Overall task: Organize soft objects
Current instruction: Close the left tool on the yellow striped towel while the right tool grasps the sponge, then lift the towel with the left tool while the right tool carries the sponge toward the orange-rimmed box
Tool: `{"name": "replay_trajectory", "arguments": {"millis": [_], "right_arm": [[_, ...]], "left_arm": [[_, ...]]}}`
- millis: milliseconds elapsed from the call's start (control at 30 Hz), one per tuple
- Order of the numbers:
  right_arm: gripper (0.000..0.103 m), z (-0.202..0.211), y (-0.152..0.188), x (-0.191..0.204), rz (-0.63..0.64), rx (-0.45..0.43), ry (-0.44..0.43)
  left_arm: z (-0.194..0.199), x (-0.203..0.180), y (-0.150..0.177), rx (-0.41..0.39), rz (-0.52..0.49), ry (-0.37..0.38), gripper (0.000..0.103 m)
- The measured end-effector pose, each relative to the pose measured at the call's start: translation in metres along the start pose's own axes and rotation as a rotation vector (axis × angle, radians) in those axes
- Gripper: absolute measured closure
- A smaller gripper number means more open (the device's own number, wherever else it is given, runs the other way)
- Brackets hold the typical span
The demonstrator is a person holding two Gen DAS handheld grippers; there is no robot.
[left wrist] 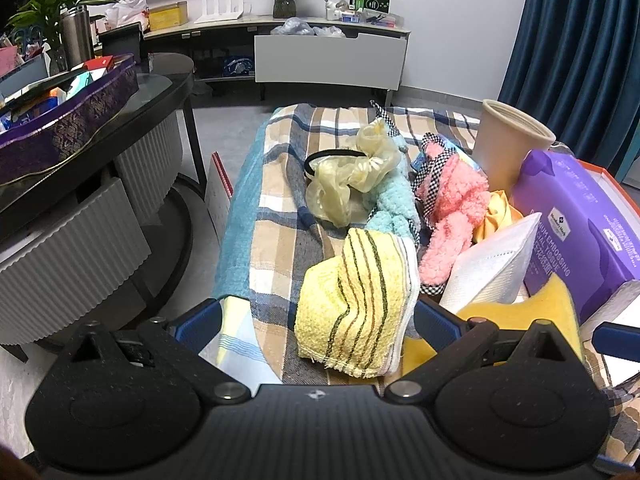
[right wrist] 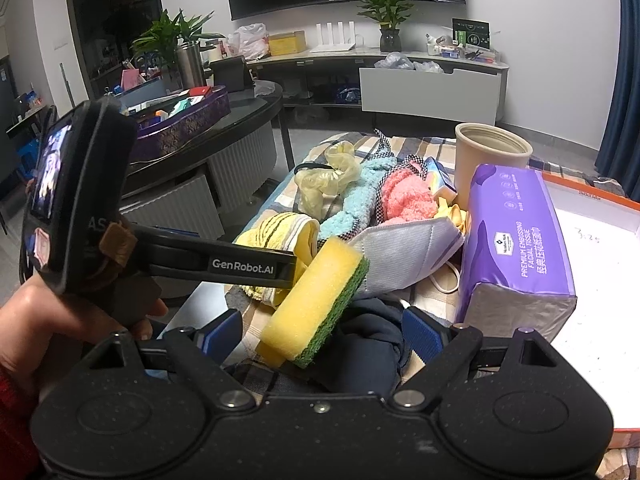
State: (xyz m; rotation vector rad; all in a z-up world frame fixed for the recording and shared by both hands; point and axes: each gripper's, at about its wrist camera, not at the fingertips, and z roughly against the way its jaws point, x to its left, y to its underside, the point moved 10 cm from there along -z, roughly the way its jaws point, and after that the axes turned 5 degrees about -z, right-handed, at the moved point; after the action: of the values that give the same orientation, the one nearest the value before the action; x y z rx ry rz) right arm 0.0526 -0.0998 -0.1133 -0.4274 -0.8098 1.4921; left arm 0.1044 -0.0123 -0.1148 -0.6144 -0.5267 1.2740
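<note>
both grippers wide open over a crowded pile of soft things

the left gripper (left wrist: 316, 316) has its jaws spread around the yellow towel (left wrist: 354, 300) on the plaid cloth (left wrist: 276, 216); the right gripper (right wrist: 322, 332) gapes near the sponge (right wrist: 316, 300), holding nothing. likely trouble: closing could drag cloth up with the towel, or the grippers, close together, could collide and tip the leaning sponge or the cup (right wrist: 490, 160).

Left hand-held gripper (left wrist: 316, 316) sits wide open around a folded yellow striped towel (left wrist: 356, 300) on the plaid cloth (left wrist: 280, 208). Behind it there's a pale yellow scrunchie (left wrist: 344, 184), then blue (left wrist: 394, 200) and pink fuzzy bits (left wrist: 452, 216), a white mask (left wrist: 492, 268), a purple tissue pack (left wrist: 580, 220) and a beige cup (left wrist: 512, 140).
</note>
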Motion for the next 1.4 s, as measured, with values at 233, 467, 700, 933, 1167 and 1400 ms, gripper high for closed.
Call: {"name": "replay_trajectory", "arguments": {"millis": [233, 467, 700, 933, 1167, 1400], "right_arm": [[0.002, -0.006, 0.001, 0.000, -0.007, 0.013, 0.004], [0.002, -0.016, 0.001, 0.000, -0.015, 0.026, 0.013], [0.005, -0.030, -0.001, 0.002, -0.056, 0.046, -0.014], [0.050, -0.043, -0.004, 0.001, -0.124, 0.064, -0.037], [0.055, -0.034, -0.005, -0.003, -0.148, 0.027, -0.053], [0.056, -0.016, -0.016, 0.003, -0.076, -0.035, -0.061]], "left_arm": [[-0.009, 0.004, 0.001, 0.013, -0.017, 0.000, 0.000], [-0.021, 0.005, 0.000, -0.002, -0.042, 0.030, 0.013], [-0.018, -0.007, 0.002, -0.021, -0.033, 0.147, 0.057], [-0.024, -0.012, -0.002, -0.035, -0.004, 0.178, 0.047], [-0.026, -0.010, -0.002, -0.042, 0.012, 0.183, 0.077], [0.004, -0.002, -0.015, -0.123, 0.059, 0.170, 0.083]]}}
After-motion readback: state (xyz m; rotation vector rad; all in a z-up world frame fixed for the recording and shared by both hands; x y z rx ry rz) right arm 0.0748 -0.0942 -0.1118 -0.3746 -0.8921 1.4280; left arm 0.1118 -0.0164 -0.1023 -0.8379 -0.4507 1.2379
